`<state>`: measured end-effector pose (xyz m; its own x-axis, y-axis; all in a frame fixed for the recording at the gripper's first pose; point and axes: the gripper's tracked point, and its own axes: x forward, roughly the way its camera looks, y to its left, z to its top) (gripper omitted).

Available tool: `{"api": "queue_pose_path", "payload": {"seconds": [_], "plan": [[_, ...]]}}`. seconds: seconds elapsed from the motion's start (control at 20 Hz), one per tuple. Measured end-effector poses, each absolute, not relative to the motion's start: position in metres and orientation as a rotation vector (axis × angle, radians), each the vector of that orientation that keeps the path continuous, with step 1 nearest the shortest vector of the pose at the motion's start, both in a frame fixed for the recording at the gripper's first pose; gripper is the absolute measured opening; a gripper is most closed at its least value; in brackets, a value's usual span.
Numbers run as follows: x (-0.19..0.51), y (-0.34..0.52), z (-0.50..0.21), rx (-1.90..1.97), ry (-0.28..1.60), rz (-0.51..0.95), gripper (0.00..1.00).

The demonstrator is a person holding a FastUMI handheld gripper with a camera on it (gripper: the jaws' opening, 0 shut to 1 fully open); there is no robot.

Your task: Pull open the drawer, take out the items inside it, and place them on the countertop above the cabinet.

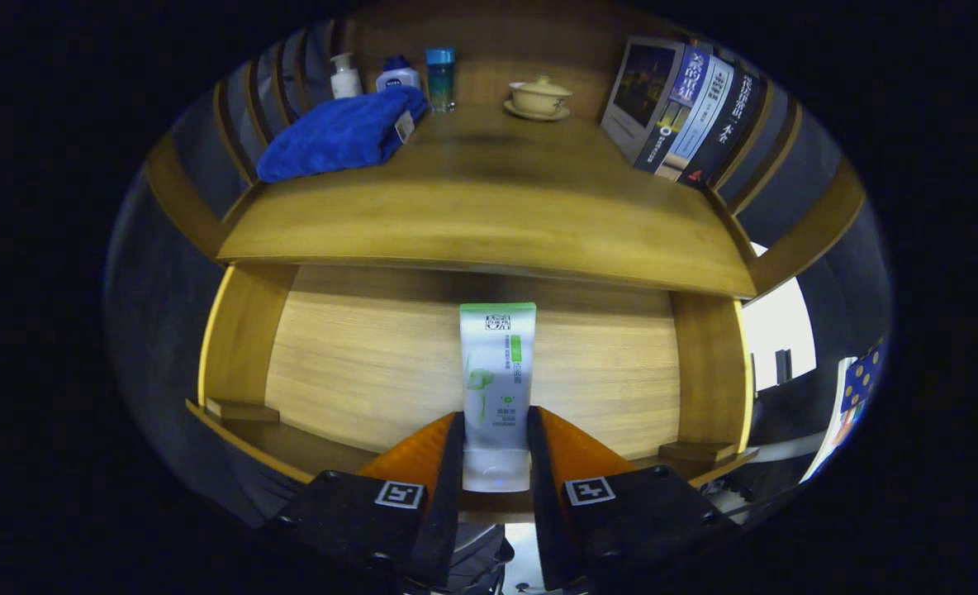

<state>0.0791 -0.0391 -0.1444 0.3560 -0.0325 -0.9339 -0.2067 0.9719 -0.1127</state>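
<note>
Gripper view shows our gripper (496, 450) clamped on the cap end of the tube (497, 388) above the open drawer (357, 364); we judge it light, soft-walled and slippery, so we grip near the stiffer cap.

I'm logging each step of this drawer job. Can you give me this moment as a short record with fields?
gripper: gripper shut on the tube, both fingers pressing its lower part
held item: white tube with a green end, standing up between the fingers
drawer: drawer open, wooden floor behind the tube
countertop: countertop above, beyond the fingers
on countertop: blue towel, lidded cup on saucer, leaning books, three bottles at the back
task state: tube not yet on the countertop
</note>
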Motion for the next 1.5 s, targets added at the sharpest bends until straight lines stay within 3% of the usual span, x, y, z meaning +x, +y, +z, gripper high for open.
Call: {"api": "queue_pose_path", "payload": {"seconds": [0.75,1.5], "plan": [[0.155,-0.007,-0.041,-0.194,0.962,0.133,0.45],[0.288,0.014,-0.095,-0.086,0.71,0.083,0.45]]}}
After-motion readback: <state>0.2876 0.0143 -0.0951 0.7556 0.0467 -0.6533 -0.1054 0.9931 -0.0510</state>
